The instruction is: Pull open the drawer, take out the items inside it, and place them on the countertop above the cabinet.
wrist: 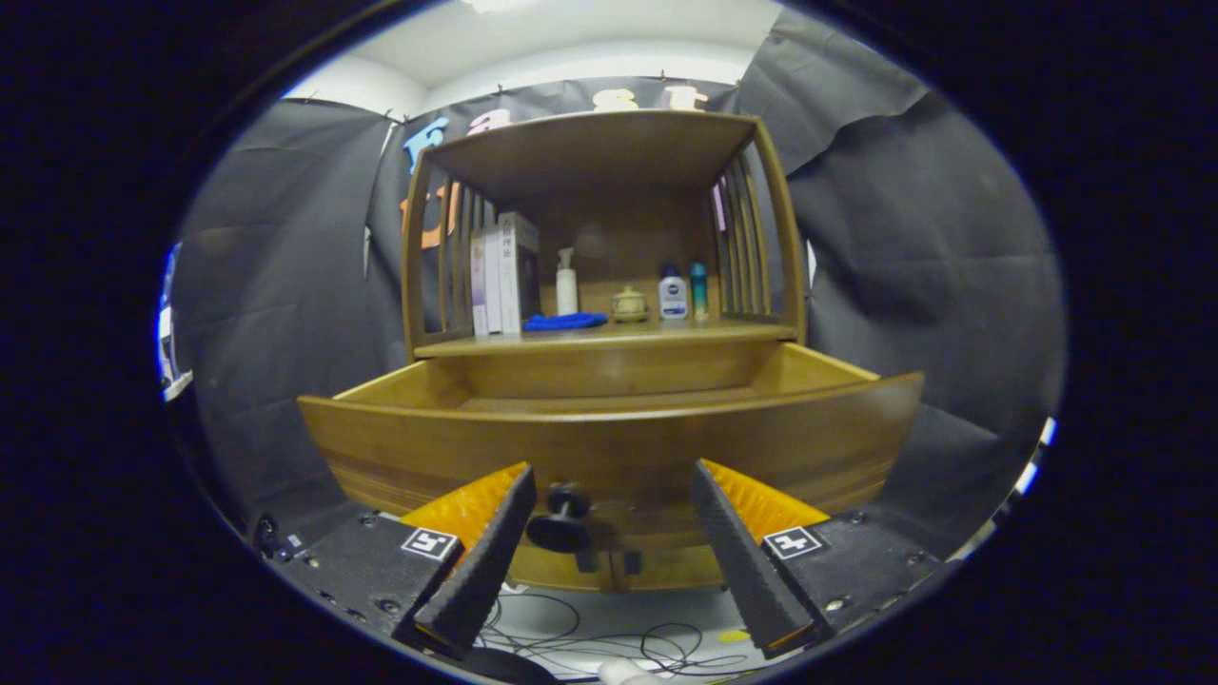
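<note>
A wooden cabinet stands ahead with its drawer [609, 442] pulled out toward me. Its curved front panel hides most of the inside; I can tell only a strip of the drawer's wooden floor. A dark round knob [561, 521] sticks out of the drawer front, low and just left of centre. My gripper [614, 495] is open, its fingers spread either side of the knob without touching it. The countertop [628, 335] lies above the drawer, under a shelf canopy.
On the countertop stand upright books [502, 276], a white pump bottle [566, 283], a folded blue cloth [563, 322], a small lidded pot [628, 304], a white bottle [673, 295] and a teal bottle [699, 290]. Slatted sides enclose it. Cables [590, 637] lie on the floor below.
</note>
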{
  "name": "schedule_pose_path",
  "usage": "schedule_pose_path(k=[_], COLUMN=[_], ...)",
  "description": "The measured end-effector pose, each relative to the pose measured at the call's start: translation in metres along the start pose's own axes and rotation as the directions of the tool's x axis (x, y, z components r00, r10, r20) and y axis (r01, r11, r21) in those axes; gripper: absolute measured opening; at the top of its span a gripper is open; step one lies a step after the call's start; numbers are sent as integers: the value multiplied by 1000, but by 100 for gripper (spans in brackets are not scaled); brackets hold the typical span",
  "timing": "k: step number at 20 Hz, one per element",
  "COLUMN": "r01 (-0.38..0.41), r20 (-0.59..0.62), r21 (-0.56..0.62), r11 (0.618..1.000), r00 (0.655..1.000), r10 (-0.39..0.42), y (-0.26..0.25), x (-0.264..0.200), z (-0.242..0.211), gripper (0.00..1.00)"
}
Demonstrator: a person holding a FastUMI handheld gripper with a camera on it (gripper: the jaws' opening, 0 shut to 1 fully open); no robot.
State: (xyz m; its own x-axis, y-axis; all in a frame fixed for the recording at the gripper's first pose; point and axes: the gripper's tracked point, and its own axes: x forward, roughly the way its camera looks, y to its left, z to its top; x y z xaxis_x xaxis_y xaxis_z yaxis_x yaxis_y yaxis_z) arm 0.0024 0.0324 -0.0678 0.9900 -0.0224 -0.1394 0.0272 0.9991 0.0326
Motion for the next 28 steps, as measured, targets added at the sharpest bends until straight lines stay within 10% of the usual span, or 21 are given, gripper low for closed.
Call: schedule_pose_path(k=[9,16,28], r01=[12,-67,-101], r20=[-36,-306,-799], r21=[-54,-120,-101], r11=[998,991,990], r00=[999,952,600], r10=[-13,27,-20], y=[-15,34,44], x=[49,129,180], z=[136,133,4], gripper=[100,100,100])
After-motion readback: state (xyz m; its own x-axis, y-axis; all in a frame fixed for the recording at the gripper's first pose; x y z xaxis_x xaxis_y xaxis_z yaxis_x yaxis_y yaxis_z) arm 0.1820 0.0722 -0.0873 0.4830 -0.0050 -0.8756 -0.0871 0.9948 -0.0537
